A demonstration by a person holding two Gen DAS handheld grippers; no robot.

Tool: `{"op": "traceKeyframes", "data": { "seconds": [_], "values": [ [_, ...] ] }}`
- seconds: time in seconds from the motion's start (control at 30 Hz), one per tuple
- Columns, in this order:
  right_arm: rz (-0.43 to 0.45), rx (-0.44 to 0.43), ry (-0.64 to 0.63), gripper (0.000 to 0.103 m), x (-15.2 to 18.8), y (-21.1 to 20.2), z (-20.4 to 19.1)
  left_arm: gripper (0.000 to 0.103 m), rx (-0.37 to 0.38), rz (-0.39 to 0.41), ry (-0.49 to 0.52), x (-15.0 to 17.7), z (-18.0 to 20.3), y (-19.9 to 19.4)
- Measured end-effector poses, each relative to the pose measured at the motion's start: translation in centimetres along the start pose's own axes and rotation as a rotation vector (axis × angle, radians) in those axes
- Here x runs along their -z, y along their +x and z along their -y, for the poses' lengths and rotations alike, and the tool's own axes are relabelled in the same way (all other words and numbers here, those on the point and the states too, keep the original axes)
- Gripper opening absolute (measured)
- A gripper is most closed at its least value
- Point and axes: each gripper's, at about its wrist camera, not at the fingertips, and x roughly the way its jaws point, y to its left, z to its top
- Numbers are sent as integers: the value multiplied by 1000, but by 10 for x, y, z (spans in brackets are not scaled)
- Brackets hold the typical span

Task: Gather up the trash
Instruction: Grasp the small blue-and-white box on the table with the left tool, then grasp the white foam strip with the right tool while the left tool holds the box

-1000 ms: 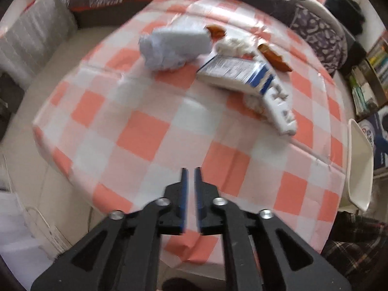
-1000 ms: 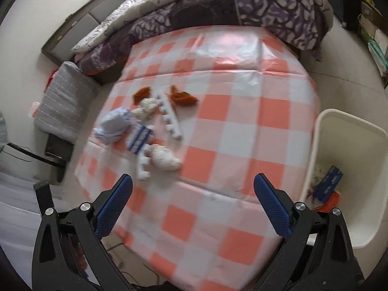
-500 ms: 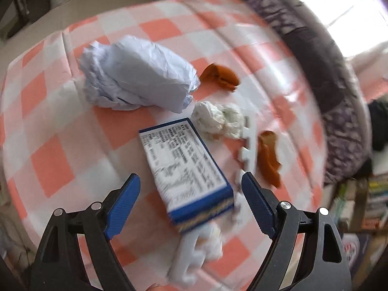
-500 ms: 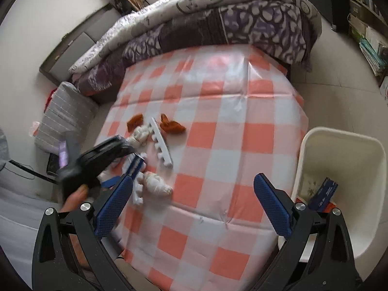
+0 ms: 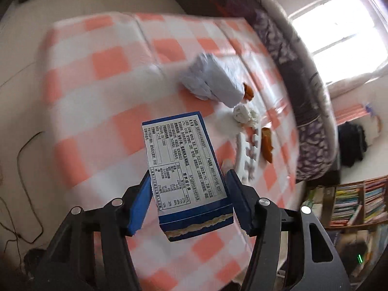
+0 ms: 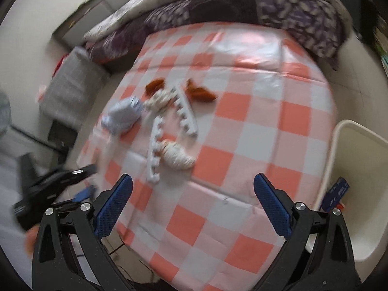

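My left gripper (image 5: 189,177) holds a blue box (image 5: 184,160) with a white nutrition label. Its jaws are closing and the blue pads press on the box's two long sides. The box hangs tilted above the checked tablecloth (image 5: 101,111). On the cloth lie a crumpled pale blue paper (image 5: 213,82), a white tissue wad (image 5: 243,115), orange peels (image 6: 201,92), two white toothed foam strips (image 6: 185,111) and another tissue wad (image 6: 177,156). My right gripper (image 6: 193,179) hovers open over the table's near edge with nothing between its fingers.
A white bin (image 6: 339,145) stands on the floor at the table's right, with a blue packet (image 6: 337,194) inside. A bed with a purple patterned quilt (image 6: 242,7) borders the far side. A grey cushion (image 6: 70,82) sits at the left, and bookshelves (image 5: 351,201) and floor cables (image 5: 29,194) are nearby.
The left gripper went from shut above the table to open around the blue box, then closed on it, rolled and lifted it off the cloth. The right gripper stayed open and shifted slightly.
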Motion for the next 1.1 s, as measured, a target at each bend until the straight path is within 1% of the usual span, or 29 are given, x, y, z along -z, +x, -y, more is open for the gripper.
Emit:
{"op": "traceKeyframes", "data": {
  "seconds": [0.03,0.13,0.17,0.2,0.23,0.27,0.33,0.4,0.47,0.5,0.53,0.57,0.63,0.73,0.9,0.97,1.1],
  "values": [
    [-9,3,-21,95,1,5,-6,60,11,38,7,7,-6,-22],
    [-33,31,-95,95,4,26,-33,60,38,120,26,21,-20,-62],
    [-44,42,-137,95,1,39,-46,60,20,166,45,28,-26,-74],
    [-50,51,-160,95,-1,46,-54,60,-6,193,53,31,-31,-79],
    [-57,73,-196,94,-5,59,-65,60,-27,206,54,30,-33,-82],
    [-55,88,-217,94,-8,66,-71,60,-33,207,56,29,-36,-86],
    [-48,126,-269,94,-15,84,-82,60,-8,214,75,27,-38,-94],
    [-55,153,-305,92,-21,105,-90,60,-26,251,115,26,-34,-105],
    [-69,173,-316,83,-25,124,-92,60,-36,290,147,24,-31,-116],
    [-81,173,-316,72,-25,132,-92,60,-38,306,159,22,-30,-121],
    [-92,181,-314,55,-27,139,-91,60,-38,312,163,21,-30,-123],
    [-93,187,-313,45,-27,143,-91,60,-37,313,165,19,-30,-124],
    [-77,177,-300,41,-29,142,-92,60,-31,306,156,16,-37,-126],
    [-11,142,-289,41,-34,124,-99,60,-36,303,142,15,-44,-125],
    [101,92,-314,41,-42,80,-119,60,-29,310,131,17,-48,-127],
    [121,50,-316,41,-43,65,-125,60,-24,313,137,18,-46,-126],
    [153,69,-345,41,-36,46,-129,60,-23,303,144,22,-43,-121]
  ]
}}
